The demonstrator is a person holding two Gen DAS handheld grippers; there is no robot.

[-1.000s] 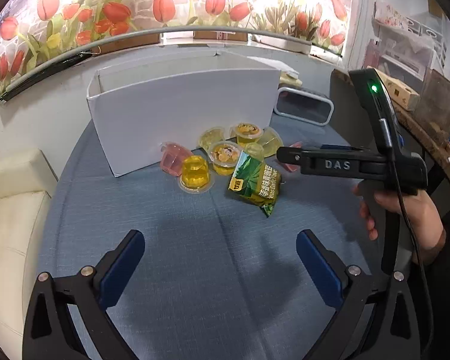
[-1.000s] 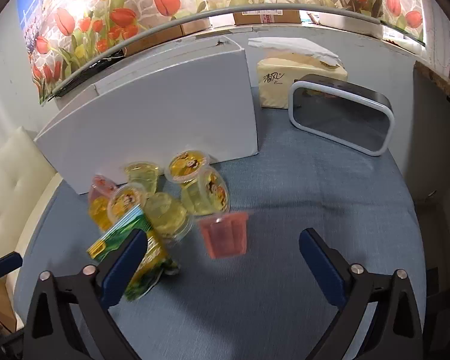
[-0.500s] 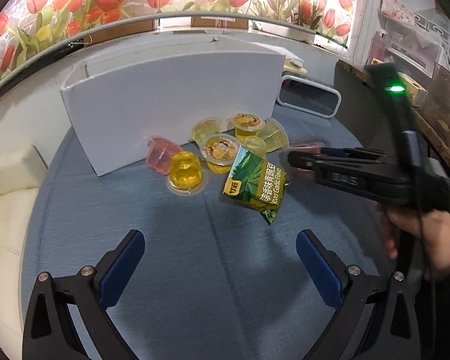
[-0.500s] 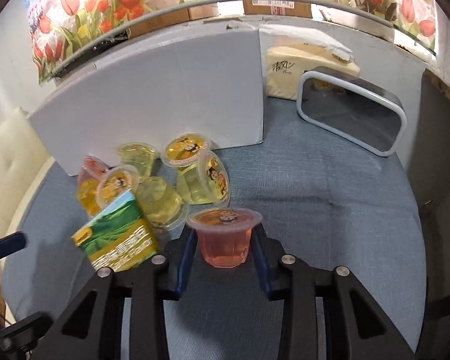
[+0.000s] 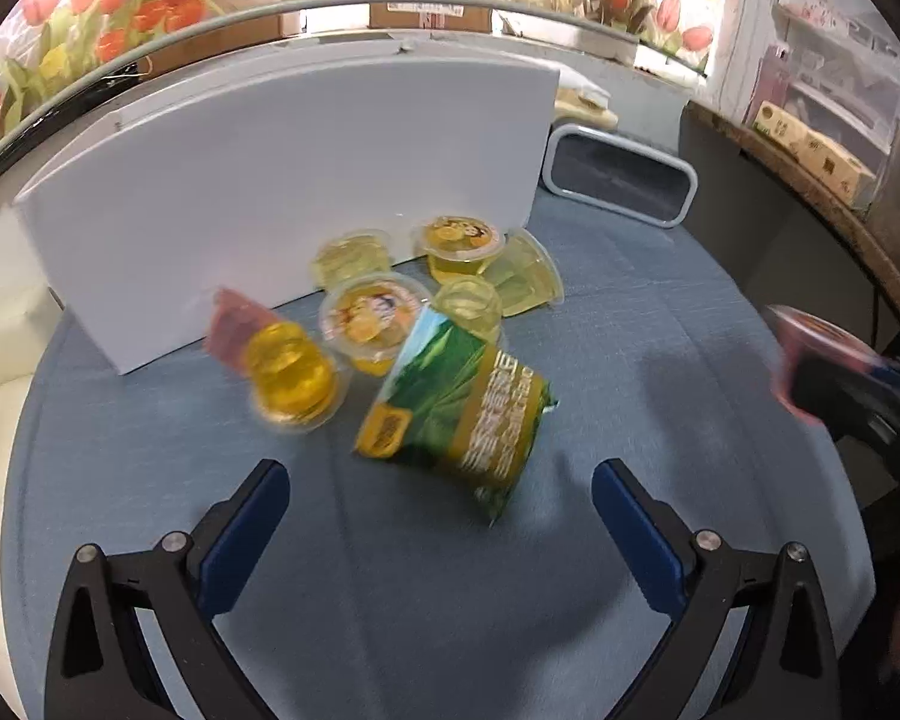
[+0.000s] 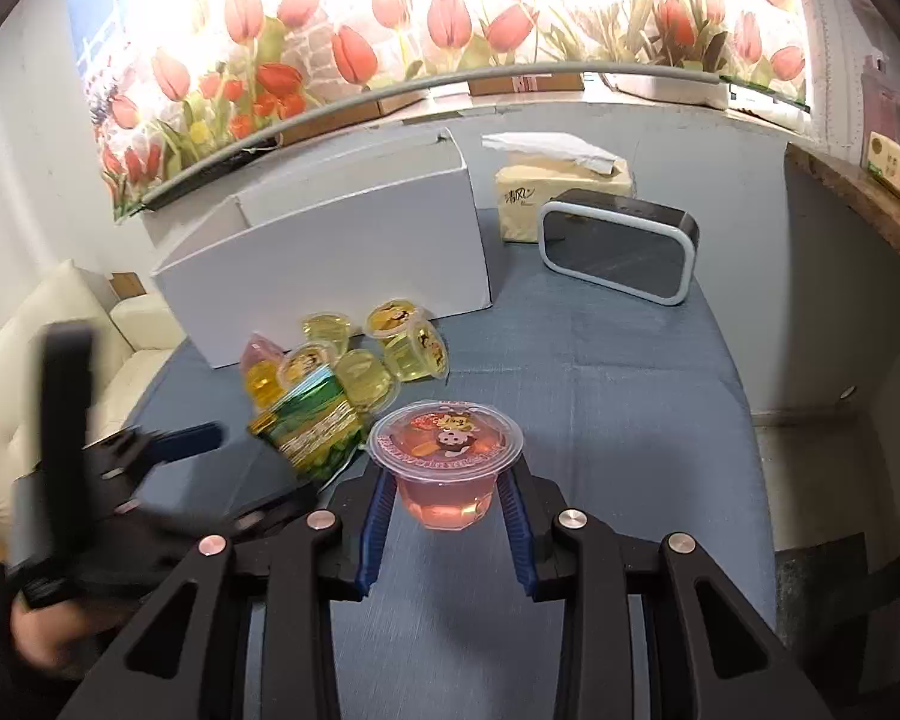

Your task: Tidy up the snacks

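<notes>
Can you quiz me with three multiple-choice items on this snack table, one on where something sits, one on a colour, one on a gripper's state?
1. Where does the green snack bag lie?
A. inside the white box
B. on the blue cloth in front of the jelly cup pile
C. on top of the speaker

2. What colour is the jelly in the cup between the right gripper's fingers?
A. pink
B. green
C. blue

3. How does the left gripper stand?
A. shut on the bag
B. shut on a yellow cup
C. open, with nothing between its pads

Answers:
1 B: the bag rests on the blue cloth, just on the near side of the cups, outside the white box.
2 A: the right wrist view shows pink jelly under a clear lid.
3 C: its blue pads stand wide apart over bare cloth.
</notes>
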